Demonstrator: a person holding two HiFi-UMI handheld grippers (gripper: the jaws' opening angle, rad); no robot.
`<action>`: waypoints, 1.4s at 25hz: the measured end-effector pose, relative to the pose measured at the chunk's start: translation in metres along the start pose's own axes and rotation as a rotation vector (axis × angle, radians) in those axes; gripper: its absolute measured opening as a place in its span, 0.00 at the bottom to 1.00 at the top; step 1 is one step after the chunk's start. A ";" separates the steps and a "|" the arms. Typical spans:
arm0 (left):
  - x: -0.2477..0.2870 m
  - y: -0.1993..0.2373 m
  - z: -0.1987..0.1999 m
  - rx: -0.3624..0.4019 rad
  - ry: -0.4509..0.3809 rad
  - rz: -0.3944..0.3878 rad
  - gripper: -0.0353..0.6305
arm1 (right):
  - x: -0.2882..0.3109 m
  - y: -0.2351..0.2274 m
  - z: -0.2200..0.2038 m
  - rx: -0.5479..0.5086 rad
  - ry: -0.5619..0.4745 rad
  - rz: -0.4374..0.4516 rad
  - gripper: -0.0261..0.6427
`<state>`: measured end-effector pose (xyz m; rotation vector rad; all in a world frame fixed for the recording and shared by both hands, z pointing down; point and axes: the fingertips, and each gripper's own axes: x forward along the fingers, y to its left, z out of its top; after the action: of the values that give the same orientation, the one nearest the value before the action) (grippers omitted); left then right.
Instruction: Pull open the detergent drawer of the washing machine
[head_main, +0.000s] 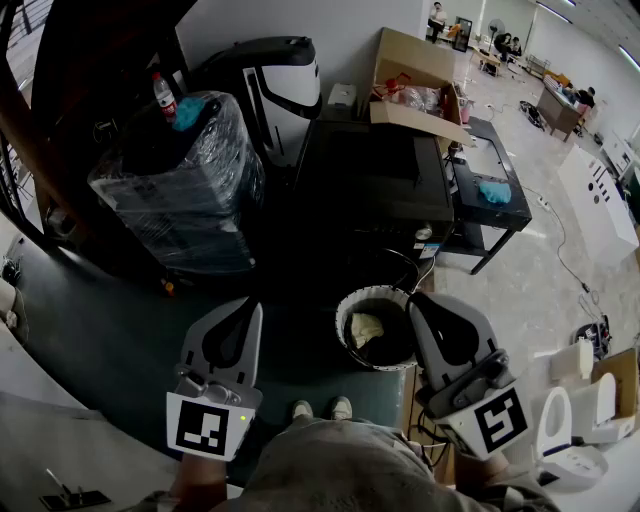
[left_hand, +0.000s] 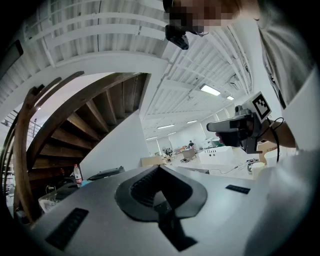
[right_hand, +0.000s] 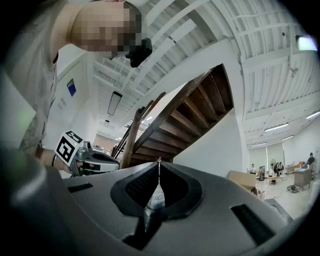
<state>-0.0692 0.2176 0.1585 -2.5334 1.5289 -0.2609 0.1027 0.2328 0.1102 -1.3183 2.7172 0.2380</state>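
In the head view both grippers are held low, close to my body. Left gripper (head_main: 247, 303) and right gripper (head_main: 415, 298) point forward, each with jaws together and nothing between them. The left gripper view shows its jaws (left_hand: 159, 166) meeting at the tip, with the right gripper (left_hand: 235, 125) off to the side. In the right gripper view the jaws (right_hand: 158, 162) also meet in a thin line. A dark, box-shaped machine (head_main: 370, 185) stands ahead, well beyond both grippers. It is too dark for a detergent drawer to be made out on it.
A round bin (head_main: 344, 310) with crumpled paper stands between the grippers and the dark machine. A plastic-wrapped unit (head_main: 180, 185) with a water bottle (head_main: 163, 97) is at left. A cardboard box (head_main: 415, 85), black side table (head_main: 494, 215) and wooden staircase (right_hand: 185, 115) surround.
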 end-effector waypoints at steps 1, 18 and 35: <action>0.001 -0.001 0.000 -0.003 0.003 0.000 0.08 | -0.001 -0.002 -0.001 0.002 0.001 0.001 0.09; 0.008 -0.015 0.008 -0.018 -0.033 0.024 0.08 | -0.015 -0.019 -0.020 -0.013 0.038 0.028 0.09; 0.028 0.005 0.002 -0.031 -0.081 0.054 0.68 | 0.005 -0.024 -0.035 0.024 0.057 0.024 0.09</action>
<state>-0.0600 0.1907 0.1572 -2.4891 1.5791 -0.1266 0.1173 0.2077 0.1416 -1.3063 2.7756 0.1713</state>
